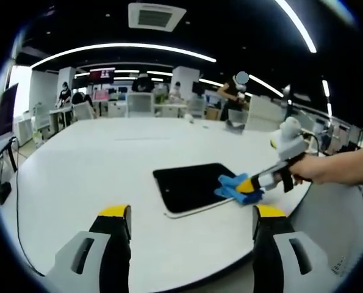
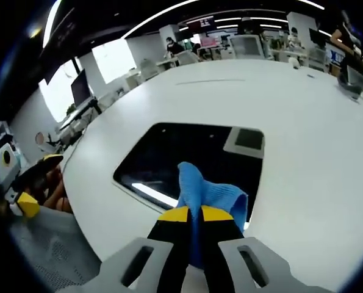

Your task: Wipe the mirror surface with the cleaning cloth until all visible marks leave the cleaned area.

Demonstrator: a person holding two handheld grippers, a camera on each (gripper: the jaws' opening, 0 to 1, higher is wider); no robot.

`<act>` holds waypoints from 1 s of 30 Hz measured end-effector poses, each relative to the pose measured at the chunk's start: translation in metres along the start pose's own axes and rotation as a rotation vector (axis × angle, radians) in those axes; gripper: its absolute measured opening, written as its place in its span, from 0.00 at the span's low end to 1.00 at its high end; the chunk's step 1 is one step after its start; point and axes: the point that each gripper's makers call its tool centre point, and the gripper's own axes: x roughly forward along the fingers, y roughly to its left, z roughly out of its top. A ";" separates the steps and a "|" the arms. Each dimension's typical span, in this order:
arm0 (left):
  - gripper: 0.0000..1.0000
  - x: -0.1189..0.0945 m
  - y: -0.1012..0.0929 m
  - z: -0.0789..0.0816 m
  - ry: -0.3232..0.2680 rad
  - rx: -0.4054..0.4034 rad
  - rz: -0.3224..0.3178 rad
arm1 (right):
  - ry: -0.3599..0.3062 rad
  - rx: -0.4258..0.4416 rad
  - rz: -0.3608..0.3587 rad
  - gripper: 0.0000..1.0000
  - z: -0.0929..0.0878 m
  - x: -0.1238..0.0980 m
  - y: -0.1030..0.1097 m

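A dark rectangular mirror (image 1: 190, 186) lies flat on the white table (image 1: 96, 165); in the right gripper view the mirror (image 2: 187, 155) reflects ceiling lights. My right gripper (image 2: 195, 215) is shut on the blue cleaning cloth (image 2: 208, 195), which rests on the mirror's near edge. From the left gripper view, that right gripper (image 1: 250, 185) comes in from the right, held by a hand, pressing the cloth (image 1: 235, 188) onto the mirror's right edge. My left gripper (image 1: 192, 218) hovers open above the table's near edge, apart from the mirror, with nothing between its jaws.
The table's curved edge (image 2: 89, 235) runs close below the mirror. The left gripper (image 2: 28, 186) shows at the left of the right gripper view, off the table. Desks, chairs, monitors and several people (image 1: 233, 97) stand in the office behind.
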 end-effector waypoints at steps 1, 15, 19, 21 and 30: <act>0.81 0.000 0.000 0.000 0.000 0.000 -0.001 | 0.001 0.004 -0.007 0.00 -0.001 -0.002 -0.004; 0.81 0.001 -0.002 -0.004 0.026 0.010 -0.015 | -0.012 0.015 -0.024 0.00 0.005 0.003 -0.010; 0.83 0.001 0.001 -0.004 0.023 0.008 -0.001 | -0.025 0.030 -0.029 0.00 0.011 0.009 -0.015; 0.86 0.001 0.006 0.000 0.003 -0.006 0.032 | -0.054 0.026 -0.033 0.00 0.020 0.017 -0.021; 0.87 0.000 0.003 -0.002 0.013 0.005 0.015 | -0.055 0.043 -0.031 0.00 0.038 0.031 -0.035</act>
